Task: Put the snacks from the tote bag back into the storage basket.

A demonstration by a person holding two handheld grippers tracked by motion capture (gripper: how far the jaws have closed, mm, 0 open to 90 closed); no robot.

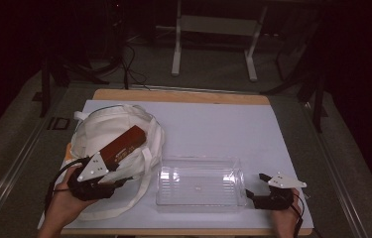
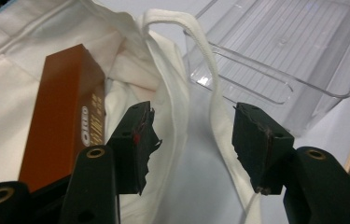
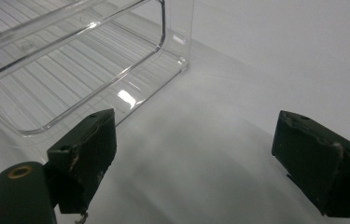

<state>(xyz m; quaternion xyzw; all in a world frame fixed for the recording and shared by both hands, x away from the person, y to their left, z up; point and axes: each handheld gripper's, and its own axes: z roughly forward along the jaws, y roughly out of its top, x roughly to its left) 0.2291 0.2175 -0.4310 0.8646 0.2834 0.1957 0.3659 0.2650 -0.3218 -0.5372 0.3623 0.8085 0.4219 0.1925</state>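
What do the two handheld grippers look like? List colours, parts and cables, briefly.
Both are black. The left gripper and right gripper each carry a grey three-cornered plate with dark dots and trail a black cable. The jaw pads are blocky and worn at the edges, with brass-coloured rivets behind them.

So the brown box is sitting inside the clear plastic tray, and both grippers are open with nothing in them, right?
Not quite. The brown box lies on the white cloth bag, not in the clear plastic tray, which is empty; the high view shows this. The left gripper and right gripper are indeed open and hold nothing.
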